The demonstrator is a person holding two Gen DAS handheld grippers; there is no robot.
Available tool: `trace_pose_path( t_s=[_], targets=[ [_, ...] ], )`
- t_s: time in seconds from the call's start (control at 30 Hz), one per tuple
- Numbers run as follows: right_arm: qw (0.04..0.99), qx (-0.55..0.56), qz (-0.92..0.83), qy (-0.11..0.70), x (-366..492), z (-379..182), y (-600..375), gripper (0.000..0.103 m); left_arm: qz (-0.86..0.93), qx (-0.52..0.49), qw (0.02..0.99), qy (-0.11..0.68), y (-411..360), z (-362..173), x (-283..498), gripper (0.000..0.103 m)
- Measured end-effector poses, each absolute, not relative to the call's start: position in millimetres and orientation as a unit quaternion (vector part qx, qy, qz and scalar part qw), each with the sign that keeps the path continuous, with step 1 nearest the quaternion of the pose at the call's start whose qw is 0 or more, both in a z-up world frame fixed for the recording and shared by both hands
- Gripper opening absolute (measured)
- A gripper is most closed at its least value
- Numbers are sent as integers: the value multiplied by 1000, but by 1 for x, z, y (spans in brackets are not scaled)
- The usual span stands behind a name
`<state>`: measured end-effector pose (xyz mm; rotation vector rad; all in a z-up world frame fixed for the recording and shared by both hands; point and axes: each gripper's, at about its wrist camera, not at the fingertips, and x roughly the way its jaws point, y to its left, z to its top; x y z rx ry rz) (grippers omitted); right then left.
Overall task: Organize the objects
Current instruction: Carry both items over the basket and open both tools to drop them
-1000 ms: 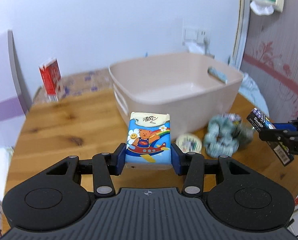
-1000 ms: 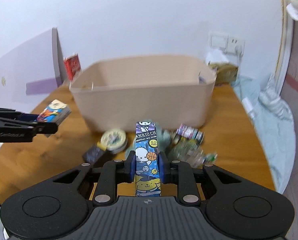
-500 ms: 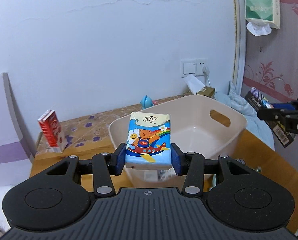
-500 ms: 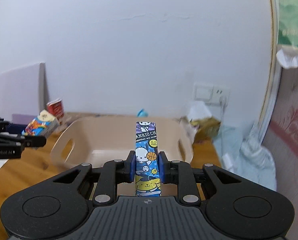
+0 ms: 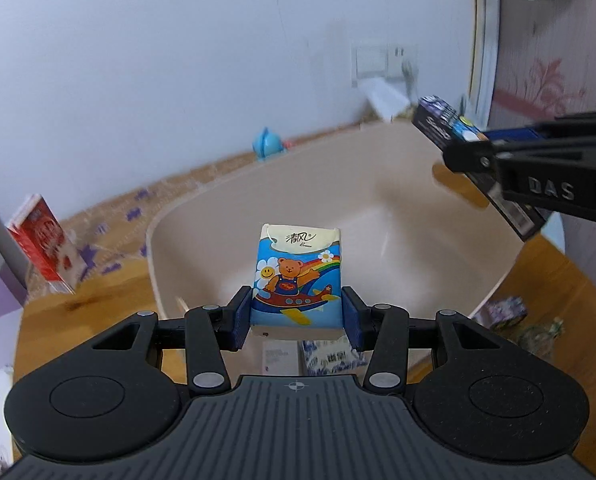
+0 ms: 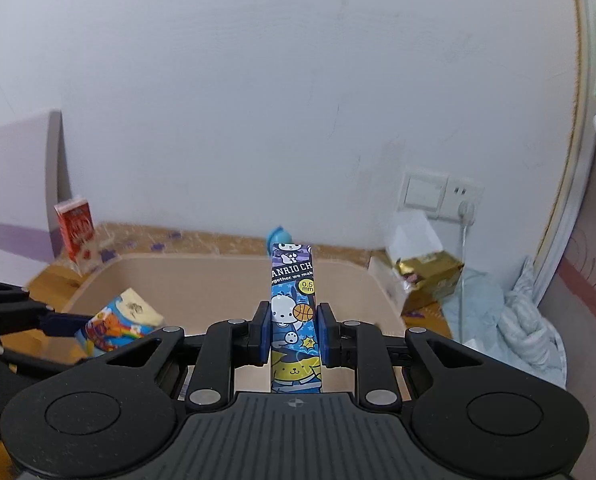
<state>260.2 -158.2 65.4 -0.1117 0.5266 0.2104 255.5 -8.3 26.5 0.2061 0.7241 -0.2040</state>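
Left wrist view: left gripper (image 5: 296, 314) fingers clamp the tissue pack (image 5: 297, 276) between them; right gripper (image 6: 291, 334) pinches the pen box (image 6: 294, 316).

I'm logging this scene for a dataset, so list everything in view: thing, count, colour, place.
tissue pack: 1, blue with bear print, held over the bin
pen box: 1, blue cartoon print, held over the bin
bin: 1, beige, on the table
table: 1, wood, under the bin
red carton: 1, red and white, far left by the wall
blue figure: 1, blue, behind the bin
gold pack: 1, gold, right of the bin
wall socket: 1, white, on the wall
left gripper: 1, black, shut on the tissue pack
right gripper: 1, black, shut on the pen box
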Motion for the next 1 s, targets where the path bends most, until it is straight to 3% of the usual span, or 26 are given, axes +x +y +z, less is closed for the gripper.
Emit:
trace_pose_path(
  t_s=[0.1,0.13,0.23,0.63,1.0],
  targets=[
    [952,-58,98,283,275,48,-153,23,-98,86,922,365,-4,18,264,49],
    [950,-58,97,291,276,43,-152,24,-93,85,922,367,-3,18,265,55],
    [948,-44,96,302,275,36,-153,44,-81,93,928,352,0,23,260,76],
    [960,-52,85,263,215,57,-181,99,-78,100,948,291,5,62,197,88],
    [940,-111,78,313,158,18,-214,103,-94,80,942,313,-1,43,144,89]
  ],
)
